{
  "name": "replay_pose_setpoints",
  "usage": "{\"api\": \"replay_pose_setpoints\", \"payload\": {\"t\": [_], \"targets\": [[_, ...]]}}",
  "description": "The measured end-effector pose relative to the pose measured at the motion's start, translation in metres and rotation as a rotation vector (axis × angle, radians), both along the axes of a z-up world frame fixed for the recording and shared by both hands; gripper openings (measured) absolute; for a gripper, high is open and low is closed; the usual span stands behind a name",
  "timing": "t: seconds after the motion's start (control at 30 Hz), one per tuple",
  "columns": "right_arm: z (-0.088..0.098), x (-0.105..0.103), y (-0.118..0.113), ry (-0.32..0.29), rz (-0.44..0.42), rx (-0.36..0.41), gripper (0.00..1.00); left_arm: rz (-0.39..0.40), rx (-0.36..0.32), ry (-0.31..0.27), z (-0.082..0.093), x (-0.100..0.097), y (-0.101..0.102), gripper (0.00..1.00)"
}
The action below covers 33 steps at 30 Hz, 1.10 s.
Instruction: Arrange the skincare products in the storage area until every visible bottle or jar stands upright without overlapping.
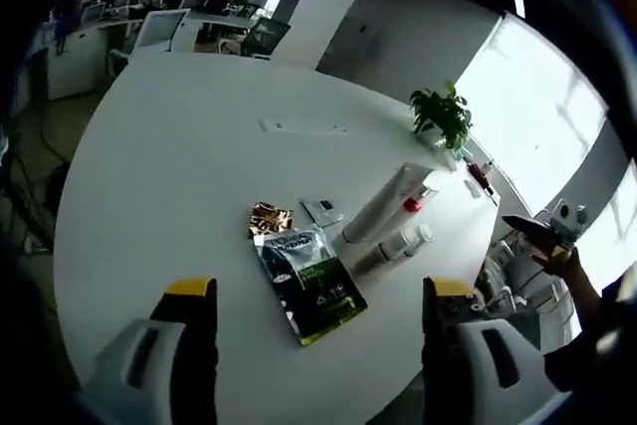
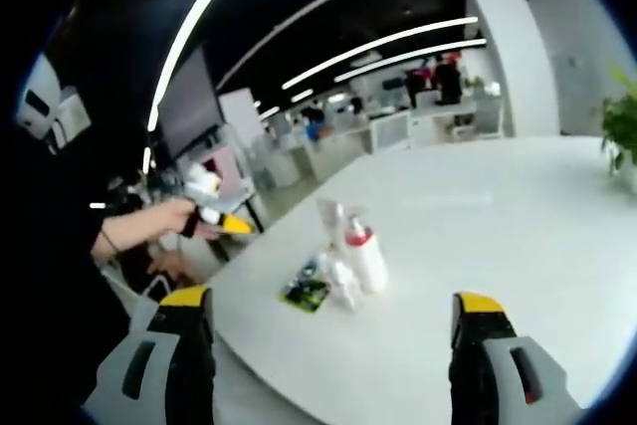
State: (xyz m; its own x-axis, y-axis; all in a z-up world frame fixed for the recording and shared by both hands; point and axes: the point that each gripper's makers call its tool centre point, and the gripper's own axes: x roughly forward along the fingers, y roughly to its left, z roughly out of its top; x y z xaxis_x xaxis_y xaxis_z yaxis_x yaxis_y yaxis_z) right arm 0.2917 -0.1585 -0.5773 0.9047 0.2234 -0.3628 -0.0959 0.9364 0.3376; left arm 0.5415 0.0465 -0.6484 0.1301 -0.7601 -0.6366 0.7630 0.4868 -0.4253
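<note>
The skincare products sit in a cluster on the white round table [image 1: 189,156]. A green sachet [image 1: 309,281] lies flat, with a gold sachet [image 1: 269,218] and a small grey packet [image 1: 320,211] beside it. A long white tube [image 1: 383,204] lies on its side next to a red-capped bottle [image 1: 413,204] and two small bottles [image 1: 393,246]. My left gripper [image 1: 318,291] hovers open above the near table edge, holding nothing. The right gripper view has the red-capped bottle [image 2: 363,251], the green sachet [image 2: 306,291] and the tube [image 2: 328,216] ahead of my open right gripper [image 2: 331,301].
A potted plant [image 1: 443,116] stands at the table's far edge, with small items near it. A hand holds the other gripper [image 1: 547,231] off the table's right side. In the right gripper view a hand holds the left gripper [image 2: 214,211]. Desks and chairs [image 1: 169,22] stand beyond.
</note>
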Motion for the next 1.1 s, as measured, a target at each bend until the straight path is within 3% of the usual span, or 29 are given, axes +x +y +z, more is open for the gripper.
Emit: {"api": "replay_pose_setpoints", "payload": {"t": [0.47, 0.63, 0.87, 1.1], "targets": [[-0.020, 0.003, -0.007, 0.041, -0.030, 0.035, 0.99, -0.015, 0.066, 0.026, -0.040, 0.029, -0.023, 0.70], [-0.024, 0.006, -0.013, 0.045, -0.041, 0.044, 0.99, 0.012, 0.076, 0.018, -0.049, 0.041, -0.030, 0.61], [-0.022, 0.012, -0.014, 0.022, -0.051, 0.076, 0.99, -0.006, 0.123, 0.004, -0.070, 0.051, -0.047, 0.59], [-0.030, 0.009, -0.022, 0.042, -0.068, 0.084, 0.99, -0.016, 0.164, -0.012, -0.093, 0.065, -0.061, 0.55]]}}
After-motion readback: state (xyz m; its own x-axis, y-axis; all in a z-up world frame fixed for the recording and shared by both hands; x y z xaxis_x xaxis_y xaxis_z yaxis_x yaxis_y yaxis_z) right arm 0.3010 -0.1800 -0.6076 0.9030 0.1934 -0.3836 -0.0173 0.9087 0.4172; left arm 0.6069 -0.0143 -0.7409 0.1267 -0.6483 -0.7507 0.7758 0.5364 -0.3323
